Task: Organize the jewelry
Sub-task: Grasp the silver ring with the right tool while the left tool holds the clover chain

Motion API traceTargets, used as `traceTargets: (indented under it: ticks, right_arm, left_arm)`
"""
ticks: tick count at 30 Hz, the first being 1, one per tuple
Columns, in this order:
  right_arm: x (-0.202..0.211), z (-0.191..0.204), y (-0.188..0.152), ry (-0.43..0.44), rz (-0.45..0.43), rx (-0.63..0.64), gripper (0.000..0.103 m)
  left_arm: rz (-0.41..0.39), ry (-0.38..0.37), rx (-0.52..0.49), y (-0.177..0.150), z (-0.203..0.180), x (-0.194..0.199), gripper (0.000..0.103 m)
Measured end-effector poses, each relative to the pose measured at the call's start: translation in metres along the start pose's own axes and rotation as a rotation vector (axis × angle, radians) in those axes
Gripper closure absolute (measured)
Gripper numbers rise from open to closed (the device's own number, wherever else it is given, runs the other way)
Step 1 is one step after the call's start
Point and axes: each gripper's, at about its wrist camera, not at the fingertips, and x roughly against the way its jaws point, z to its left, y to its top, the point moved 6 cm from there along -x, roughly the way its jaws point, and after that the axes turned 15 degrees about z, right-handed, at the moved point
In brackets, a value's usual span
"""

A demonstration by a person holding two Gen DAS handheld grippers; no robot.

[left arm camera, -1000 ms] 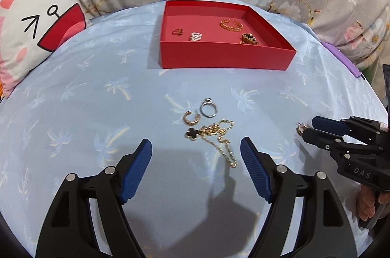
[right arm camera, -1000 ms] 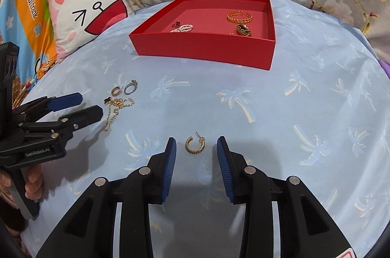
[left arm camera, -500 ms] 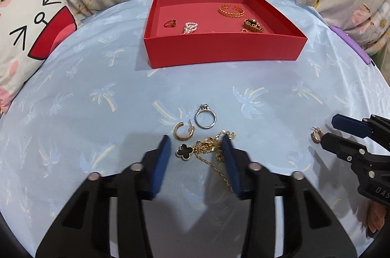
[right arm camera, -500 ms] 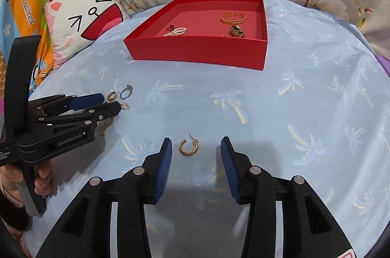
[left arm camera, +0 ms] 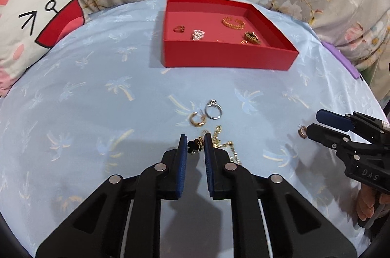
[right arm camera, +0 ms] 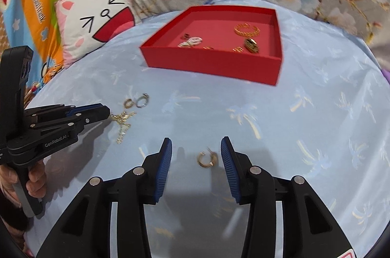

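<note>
Two low wrist views angled down, sharing red tray (left arm camera: 226, 58) ahead

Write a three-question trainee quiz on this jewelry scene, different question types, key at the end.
1. True or false: the red tray is empty.
2. What lies between the pads of the left gripper?
A. silver ring
B. black clover charm of the gold chain
C. pearl piece
3. Fill in: the gold hoop earring lies on the cloth between the open fingers of the ____ gripper.

Key
1. False: several pieces lie inside it.
2. B: the jaws are closing on the black clover charm; the silver ring lies on the cloth beyond.
3. right: the right gripper touches nothing.
</note>
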Motion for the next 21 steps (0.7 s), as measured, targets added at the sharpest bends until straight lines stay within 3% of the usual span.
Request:
traceTargets:
  ticks: [6, 14, 21]
  right_arm:
    - [-0.018, 0.037, 0.028, 0.054, 0.042, 0.055, 0.061]
    - [-0.059, 0.065, 0.058, 0.012, 0.082, 0.100, 0.077]
    - [-0.075, 0.069, 0.069, -0.009, 0.101, 0.113, 0.080]
  left_arm:
    - [-0.053, -0.022, 0.071, 0.005, 0.025, 0.019, 0.090]
    - [-0.067, -0.046, 0.130, 0.008, 0.046, 0.027, 0.090]
    - [-0.061, -0.061, 0.130, 0.007, 0.046, 0.026, 0.090]
